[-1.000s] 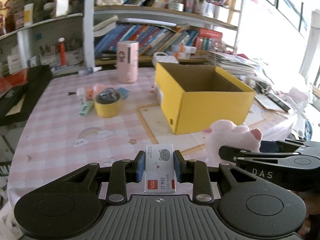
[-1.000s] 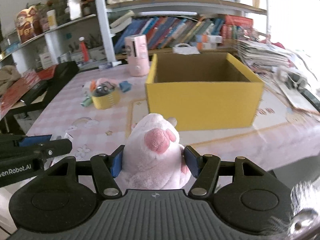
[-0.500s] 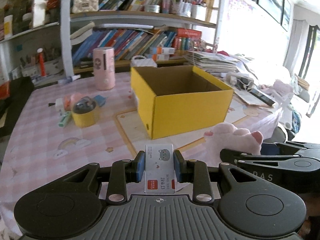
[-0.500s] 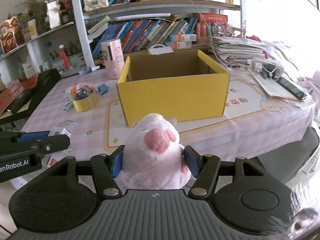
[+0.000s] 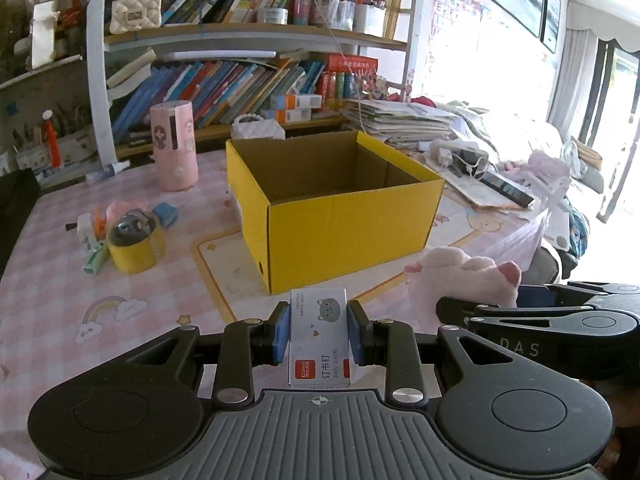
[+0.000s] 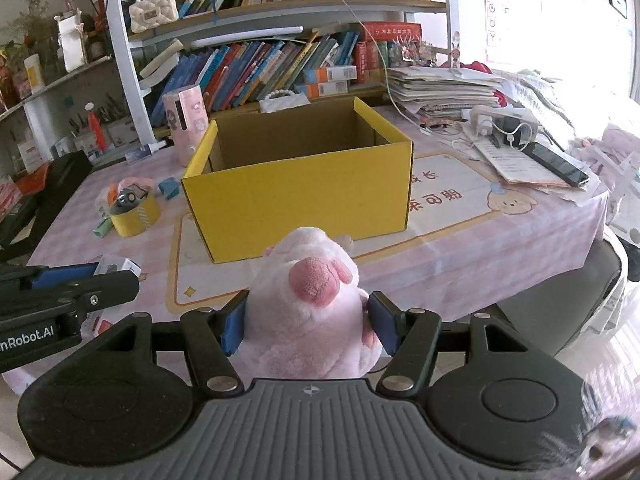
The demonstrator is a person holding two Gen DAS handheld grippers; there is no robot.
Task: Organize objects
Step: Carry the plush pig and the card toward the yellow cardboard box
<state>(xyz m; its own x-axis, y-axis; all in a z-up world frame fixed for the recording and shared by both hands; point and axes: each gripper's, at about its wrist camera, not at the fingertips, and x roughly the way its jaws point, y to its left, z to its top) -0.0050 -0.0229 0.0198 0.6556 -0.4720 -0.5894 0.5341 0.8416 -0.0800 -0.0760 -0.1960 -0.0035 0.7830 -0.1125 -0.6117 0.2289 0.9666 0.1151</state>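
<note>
While both tools hover off the near edge of the counter, this is how things stand:

Left hand-held gripper (image 5: 319,332): pinched on a small white box of staples (image 5: 319,340), blue pads pressed flat against its two long sides; the box shows a grey cat drawing and a red label.

Right hand-held gripper (image 6: 310,326): clamped on a pink plush toy (image 6: 312,312), the pads sunk into its sides, its darker pink snout turned up toward the camera.

Pair: the two tools sit side by side, apart; from the left wrist view the plush pokes out beyond the right tool's dark fingers.

Counter (image 5: 48,292): covered in a pink checked cloth with rainbow and star prints.

Yellow cardboard box (image 5: 336,208): open at the top, standing near the middle of the counter on a cream mat with an orange border; I can see nothing in the part of its inside that shows.

Yellow round tub (image 5: 136,246): toward the counter's left edge, with small stationery heaped in and around it.

Pink cylinder (image 5: 174,146): upright near the far edge, left of the box.

Far right corner: stacked papers (image 6: 444,90), a white power strip (image 6: 502,120) and a dark phone (image 6: 556,164).

Bookshelf (image 5: 248,36): behind the counter, crammed with leaning books.
</note>
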